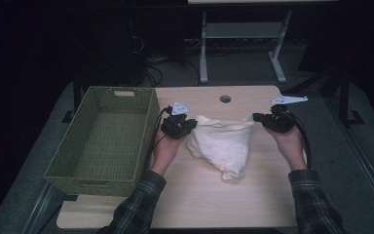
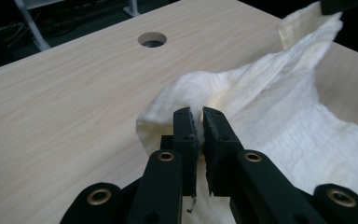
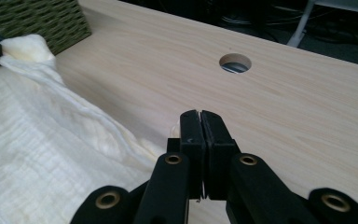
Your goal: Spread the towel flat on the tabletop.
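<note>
Cream cloth (image 1: 220, 144) hangs stretched between the two grippers over the middle of the pale wooden table (image 1: 199, 204), its top edge pulled into a fairly straight line running left to right, the rest sagging down to a bunched point that rests on the tabletop nearer the person. The left gripper (image 1: 191, 123) has its jaws pressed together on the left corner; in the left gripper view a fold of fabric (image 2: 261, 107) is pinched between the black pads. The right gripper (image 1: 256, 117) is likewise clamped on the right corner, the jaws almost meeting with just a sliver of cloth (image 3: 51, 154) caught at the tips. Both hands sit at about the same distance from the far edge, so the cloth's long axis lies straight across the table. The green woven basket (image 1: 63, 170) stands just to the left of the left gripper, well apart from the right one. Judging from that, any move toward the basket would be led by the left hand, with the right following across.
</note>
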{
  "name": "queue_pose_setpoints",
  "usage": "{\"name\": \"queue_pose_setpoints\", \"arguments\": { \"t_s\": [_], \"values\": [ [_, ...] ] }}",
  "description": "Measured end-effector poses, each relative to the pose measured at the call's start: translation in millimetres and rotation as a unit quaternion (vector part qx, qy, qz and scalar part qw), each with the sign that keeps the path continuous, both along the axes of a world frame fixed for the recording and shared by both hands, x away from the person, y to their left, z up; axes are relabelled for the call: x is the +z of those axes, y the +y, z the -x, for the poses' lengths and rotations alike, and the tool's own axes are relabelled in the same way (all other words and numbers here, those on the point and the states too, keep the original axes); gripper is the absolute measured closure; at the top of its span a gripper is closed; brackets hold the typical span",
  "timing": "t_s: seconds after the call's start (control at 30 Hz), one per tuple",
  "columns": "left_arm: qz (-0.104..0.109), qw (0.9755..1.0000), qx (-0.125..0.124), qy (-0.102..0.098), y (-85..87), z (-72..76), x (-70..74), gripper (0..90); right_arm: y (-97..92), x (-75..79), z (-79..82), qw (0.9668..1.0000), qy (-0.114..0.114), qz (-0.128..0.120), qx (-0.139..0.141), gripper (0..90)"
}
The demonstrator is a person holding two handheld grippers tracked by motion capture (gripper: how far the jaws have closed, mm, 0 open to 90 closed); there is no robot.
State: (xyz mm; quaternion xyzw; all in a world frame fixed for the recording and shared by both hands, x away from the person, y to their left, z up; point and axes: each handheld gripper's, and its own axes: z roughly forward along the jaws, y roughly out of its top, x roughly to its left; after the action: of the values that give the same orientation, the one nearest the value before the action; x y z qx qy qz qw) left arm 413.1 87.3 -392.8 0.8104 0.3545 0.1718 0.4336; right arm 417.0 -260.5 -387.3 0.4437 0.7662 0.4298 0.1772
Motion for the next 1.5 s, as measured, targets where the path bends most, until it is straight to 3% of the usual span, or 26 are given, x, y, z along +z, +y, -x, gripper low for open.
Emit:
{"name": "queue_pose_setpoints", "arguments": {
  "t_s": [0.27, 0.37, 0.43, 0.47, 0.5, 0.7, 0.93, 1.1, 1.3, 1.5],
  "values": [
    [-0.01, 0.9996, 0.008, 0.026, -8.0, -27.4, -22.8, 82.8, 3.5, -20.2, -18.1, 0.9997, 0.014, 0.008, -0.02, 87.3],
    [-0.02, 0.9993, 0.008, 0.031, -9.7, -28.2, -27.5, 74.1, 3.8, -24.4, -20.0, 0.9994, 0.022, 0.002, -0.025, 72.6],
    [-0.021, 0.9992, 0.003, 0.033, -10.2, -27.1, -27.0, 64.3, 2.3, -22.9, -18.7, 0.9996, 0.02, -0.003, -0.021, 67.7],
    [-0.022, 0.9992, 0.003, 0.033, -10.8, -26.1, -26.5, 64.3, 2.3, -22.9, -18.7, 0.9996, 0.02, -0.003, -0.021, 67.7],
    [-0.026, 0.9991, -0.003, 0.034, -11.1, -24.0, -25.2, 56.1, 1.2, -20.0, -15.8, 0.9996, 0.018, -0.011, -0.017, 63.6],
    [-0.015, 0.9988, -0.025, 0.039, -7.3, -4.7, -18.7, 41.9, 3.0, -15.4, 2.1, 0.9997, 0.016, -0.016, 0.011, 59.8],
    [-0.009, 0.9978, -0.045, 0.049, -1.5, 15.2, -19.7, 36.7, 7.7, -20.4, 21.5, 0.9992, 0.021, -0.007, 0.032, 59.9],
    [0.003, 0.9953, -0.07, 0.067, 1.7, 37.6, -24.7, 35.0, 7.6, -24.8, 39.4, 0.9987, 0.021, -0.008, 0.046, 60.2],
    [-0.001, 0.9937, -0.088, 0.07, 4.5, 58.7, -29.5, 33.2, 7.3, -31.2, 61.2, 0.9984, 0.018, -0.004, 0.054, 60.9],
    [0.003, 0.9923, -0.1, 0.072, 10.2, 76.1, -34.2, 31.9, 6.3, -43.2, 80.9, 0.9975, 0.029, 0.01, 0.063, 61.3]
  ]
}}
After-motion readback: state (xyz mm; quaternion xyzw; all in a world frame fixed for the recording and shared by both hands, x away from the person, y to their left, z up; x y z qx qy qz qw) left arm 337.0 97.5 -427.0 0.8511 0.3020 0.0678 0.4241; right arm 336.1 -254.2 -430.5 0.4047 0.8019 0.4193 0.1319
